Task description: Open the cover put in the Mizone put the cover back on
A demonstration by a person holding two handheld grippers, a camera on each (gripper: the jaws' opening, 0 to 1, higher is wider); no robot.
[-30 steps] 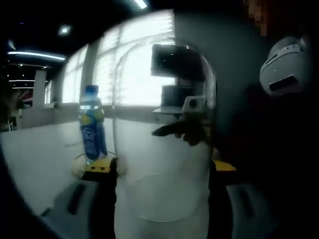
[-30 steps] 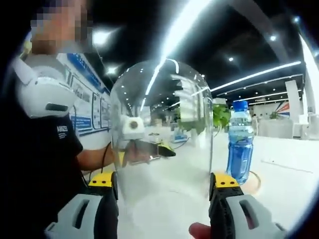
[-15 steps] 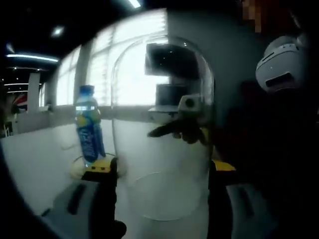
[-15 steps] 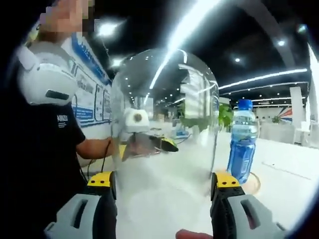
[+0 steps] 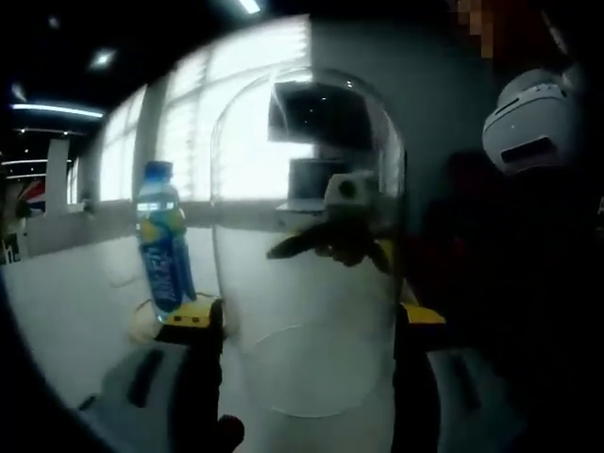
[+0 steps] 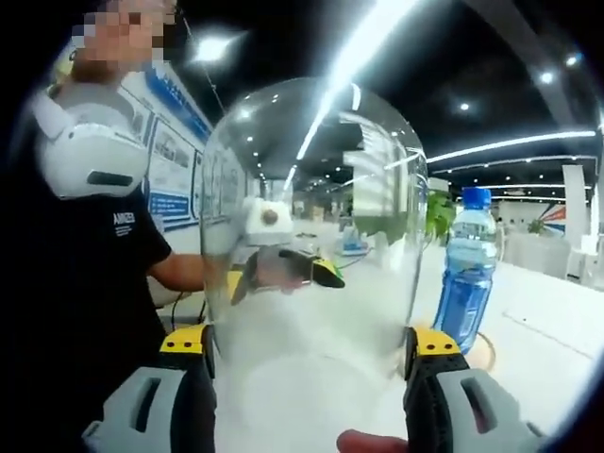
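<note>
A clear glass dome cover (image 5: pixel 307 245) hangs in the air, held from opposite sides by both grippers. My left gripper (image 5: pixel 307 316) is shut on it, one jaw pressed to each side of its lower wall. My right gripper (image 6: pixel 309 344) clamps the same cover (image 6: pixel 311 226) in the same way. Through the glass each view shows the other gripper's yellow-tipped jaws. The blue Mizone bottle (image 5: pixel 162 245) stands upright on a round base (image 5: pixel 142 323) on the white table, beside the raised cover and apart from it. In the right gripper view the bottle (image 6: pixel 464 274) is to the right of the cover.
The person holding the grippers stands close behind the cover in a dark shirt (image 6: pixel 104 274) with a white device (image 6: pixel 90 156) at the chest. The white table (image 6: pixel 528 330) stretches out around the base ring (image 6: pixel 486 349). Bright windows (image 5: pixel 189 132) lie beyond the bottle.
Both views have drifted slightly, so the bottle sits further from the cover in each. The cover stays clamped by both grippers and looks a little larger in the right gripper view.
</note>
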